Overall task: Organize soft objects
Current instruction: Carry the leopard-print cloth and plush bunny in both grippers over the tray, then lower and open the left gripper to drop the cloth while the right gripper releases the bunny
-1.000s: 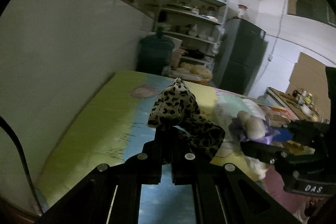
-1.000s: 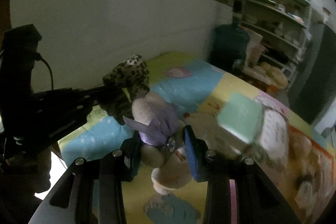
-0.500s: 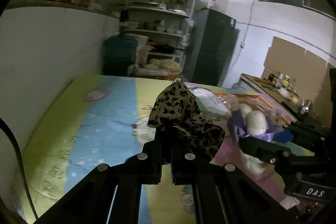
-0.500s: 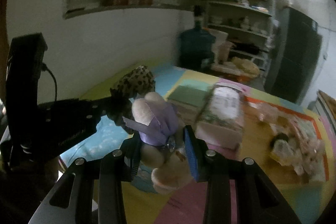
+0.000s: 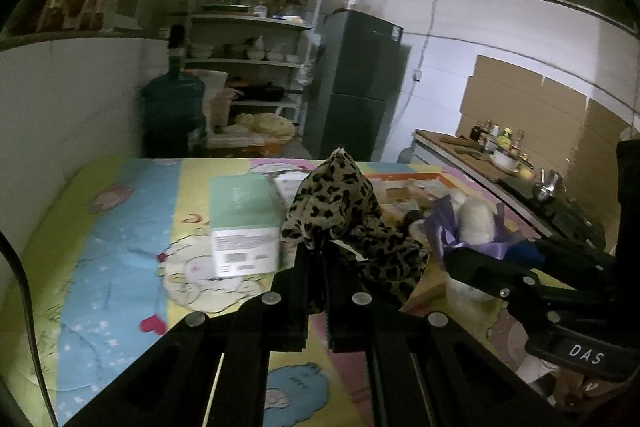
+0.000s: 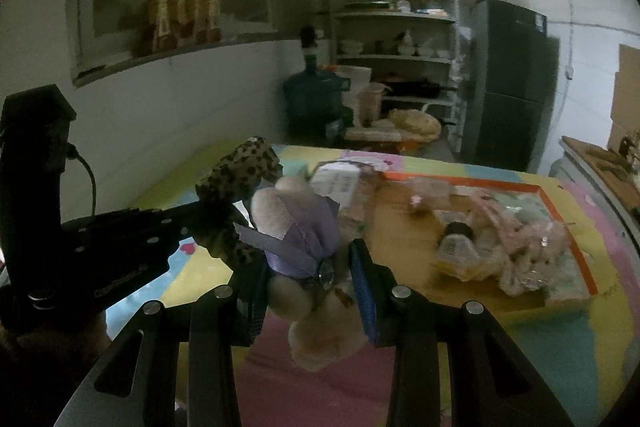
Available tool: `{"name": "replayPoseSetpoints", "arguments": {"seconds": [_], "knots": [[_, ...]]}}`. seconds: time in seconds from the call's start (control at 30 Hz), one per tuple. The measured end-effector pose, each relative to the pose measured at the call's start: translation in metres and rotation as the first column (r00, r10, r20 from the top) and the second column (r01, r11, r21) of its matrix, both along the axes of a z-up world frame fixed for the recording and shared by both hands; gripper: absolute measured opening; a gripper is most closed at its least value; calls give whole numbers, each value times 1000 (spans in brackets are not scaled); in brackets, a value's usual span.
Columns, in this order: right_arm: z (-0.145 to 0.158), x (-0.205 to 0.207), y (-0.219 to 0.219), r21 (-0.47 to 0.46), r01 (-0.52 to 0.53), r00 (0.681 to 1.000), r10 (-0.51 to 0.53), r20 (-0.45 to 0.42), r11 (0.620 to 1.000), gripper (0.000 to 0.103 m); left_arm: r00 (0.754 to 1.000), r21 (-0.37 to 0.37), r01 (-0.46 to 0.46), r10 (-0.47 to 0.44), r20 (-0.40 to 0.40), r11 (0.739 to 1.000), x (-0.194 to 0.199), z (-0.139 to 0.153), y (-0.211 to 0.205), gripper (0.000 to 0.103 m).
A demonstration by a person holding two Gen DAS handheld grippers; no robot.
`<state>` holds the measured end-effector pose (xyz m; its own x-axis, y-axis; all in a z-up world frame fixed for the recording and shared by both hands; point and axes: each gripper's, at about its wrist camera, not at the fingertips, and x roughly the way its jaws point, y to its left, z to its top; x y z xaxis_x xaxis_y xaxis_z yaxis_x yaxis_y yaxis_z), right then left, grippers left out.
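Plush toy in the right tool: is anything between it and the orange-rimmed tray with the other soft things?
Nothing visible blocks it. The plush toy, clamped in the right tool, hangs over the mat just left of the tray. The leopard cloth, pinched in the left tool, is on the far side from the tray.

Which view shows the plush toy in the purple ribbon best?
Right wrist: the plush toy sits centred and close between the right tongs, its body hanging below. Left wrist shows it only at the right side, part hidden by the right gripper.
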<state>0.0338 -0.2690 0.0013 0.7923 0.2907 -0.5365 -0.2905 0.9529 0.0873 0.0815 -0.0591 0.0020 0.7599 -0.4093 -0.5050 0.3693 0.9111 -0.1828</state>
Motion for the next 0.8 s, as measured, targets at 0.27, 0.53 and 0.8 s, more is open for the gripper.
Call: {"name": "replayPoseSetpoints", "arguments": {"seconds": [0.27, 0.53, 0.8], "knots": [[-1, -1, -39, 13, 83, 997, -83, 10, 996, 38, 999, 2, 53, -53, -14, 999, 11, 2, -31, 6], [-5, 4, -72, 37, 160, 987, -160, 15, 986, 38, 996, -3, 88, -88, -26, 996, 26, 4, -64, 6], [-11, 14, -96, 53, 206, 978, -207, 18, 977, 38, 994, -8, 107, -108, -35, 994, 40, 2, -95, 6]]}}
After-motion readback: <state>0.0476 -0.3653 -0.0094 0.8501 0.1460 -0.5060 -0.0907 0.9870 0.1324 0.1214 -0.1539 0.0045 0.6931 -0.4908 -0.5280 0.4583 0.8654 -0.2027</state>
